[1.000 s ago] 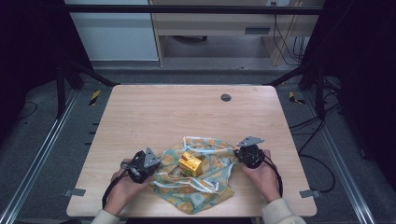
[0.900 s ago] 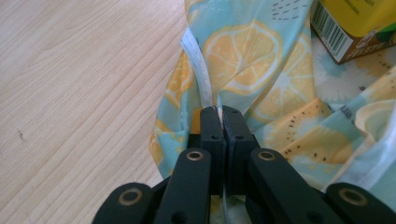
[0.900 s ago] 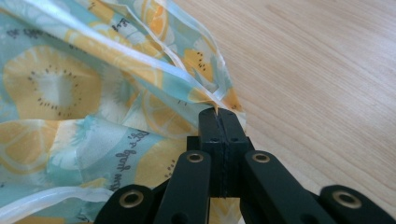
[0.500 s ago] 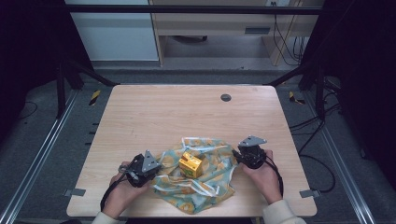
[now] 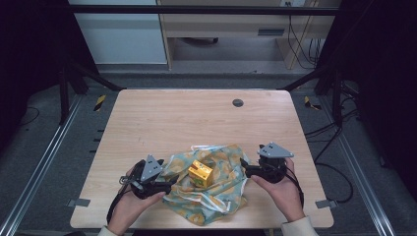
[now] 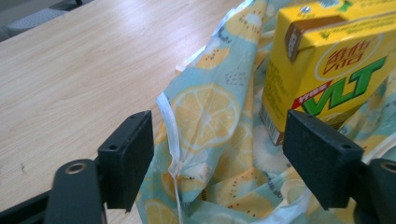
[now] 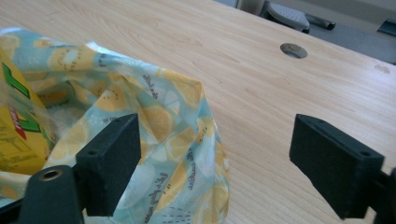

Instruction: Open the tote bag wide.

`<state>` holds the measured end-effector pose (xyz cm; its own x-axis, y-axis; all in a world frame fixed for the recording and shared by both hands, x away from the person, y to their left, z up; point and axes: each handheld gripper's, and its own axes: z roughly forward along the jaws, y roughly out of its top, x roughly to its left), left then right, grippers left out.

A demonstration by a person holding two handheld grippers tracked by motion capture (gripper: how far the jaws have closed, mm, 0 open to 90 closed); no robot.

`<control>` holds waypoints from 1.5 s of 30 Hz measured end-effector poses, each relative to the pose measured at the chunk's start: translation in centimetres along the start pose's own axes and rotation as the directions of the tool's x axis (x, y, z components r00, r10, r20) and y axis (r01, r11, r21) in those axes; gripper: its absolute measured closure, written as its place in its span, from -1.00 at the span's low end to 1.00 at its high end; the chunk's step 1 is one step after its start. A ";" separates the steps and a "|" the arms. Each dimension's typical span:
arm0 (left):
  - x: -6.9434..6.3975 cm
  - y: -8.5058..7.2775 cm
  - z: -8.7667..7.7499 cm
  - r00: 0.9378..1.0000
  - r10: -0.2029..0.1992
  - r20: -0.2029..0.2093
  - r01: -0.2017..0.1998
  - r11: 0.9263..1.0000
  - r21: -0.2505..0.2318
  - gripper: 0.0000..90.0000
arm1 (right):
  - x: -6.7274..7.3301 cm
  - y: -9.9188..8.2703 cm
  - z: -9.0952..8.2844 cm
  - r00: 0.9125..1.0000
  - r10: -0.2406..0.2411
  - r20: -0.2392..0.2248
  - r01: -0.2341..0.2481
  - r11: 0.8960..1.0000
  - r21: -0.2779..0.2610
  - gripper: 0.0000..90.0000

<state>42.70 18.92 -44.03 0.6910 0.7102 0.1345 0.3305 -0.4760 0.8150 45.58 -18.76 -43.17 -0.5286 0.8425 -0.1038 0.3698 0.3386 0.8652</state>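
Cloth bag, high view: pale blue-green fabric bag printed with lemon slices (image 5: 216, 184), which we see lying crumpled near the front edge of the light wooden table (image 5: 196, 118), between our two hands.
Carton, high view: small yellow drink carton (image 5: 200, 173) stands inside the bag's folds.
Left gripper, high view: black hand-held left gripper (image 5: 164, 183) sits at the bag's left edge.
Right gripper, high view: black hand-held right gripper (image 5: 246, 168) sits at the bag's right edge.
Left gripper view: our jaws have just been opening and stand wide; the bag's white-trimmed hem (image 6: 173, 140) lies between them, unpinched, and the carton (image 6: 322, 65) rises behind the right jaw.
Right gripper view: our jaws have just been opening and stand wide; a fold of the bag (image 7: 182, 126) lies loose between them beside one jaw, with bare table before the other.
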 end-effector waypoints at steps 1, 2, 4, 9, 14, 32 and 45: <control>0.1 0.1 -0.2 1.000 -0.006 -0.006 0.006 1.000 -0.007 -0.49 | 0.0 0.1 -0.2 1.000 0.005 0.001 -0.005 1.000 -0.008 -0.66; 0.2 0.2 -0.4 1.000 -0.013 -0.011 0.012 1.000 -0.015 -0.51 | 0.1 0.2 -0.3 1.000 0.005 0.004 -0.005 1.000 -0.017 -0.66; 0.6 0.4 -0.9 1.000 -0.020 -0.019 0.020 1.000 -0.022 -0.54 | 0.0 0.4 -0.6 1.000 0.008 0.005 -0.008 1.000 -0.023 -0.69; 2.4 0.8 -2.3 0.997 -0.045 -0.063 0.042 0.998 -0.052 -0.60 | -0.7 1.0 -1.3 1.000 0.025 0.011 -0.025 0.999 -0.042 -0.75; 4.9 0.8 -3.4 0.989 -0.098 -0.114 0.091 0.994 -0.065 -0.67 | -2.6 1.2 -2.1 0.997 0.065 0.040 -0.063 0.996 -0.062 -0.78; 13.7 1.2 -2.2 0.965 -0.194 -0.179 0.192 0.981 -0.030 -0.82 | -11.9 0.1 0.2 0.962 0.223 0.158 -0.221 0.975 -0.027 -0.85; 16.5 -3.0 -0.5 0.926 -0.299 -0.231 0.305 0.952 -0.014 -0.82 | -13.0 -2.9 2.8 0.940 0.273 0.204 -0.288 0.957 0.047 -0.81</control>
<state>52.84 32.30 -43.96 0.3924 0.9197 0.0106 0.5162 -0.2298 0.8251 53.51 -29.52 -45.66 -0.2402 0.9700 0.0384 0.5419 0.1011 0.8344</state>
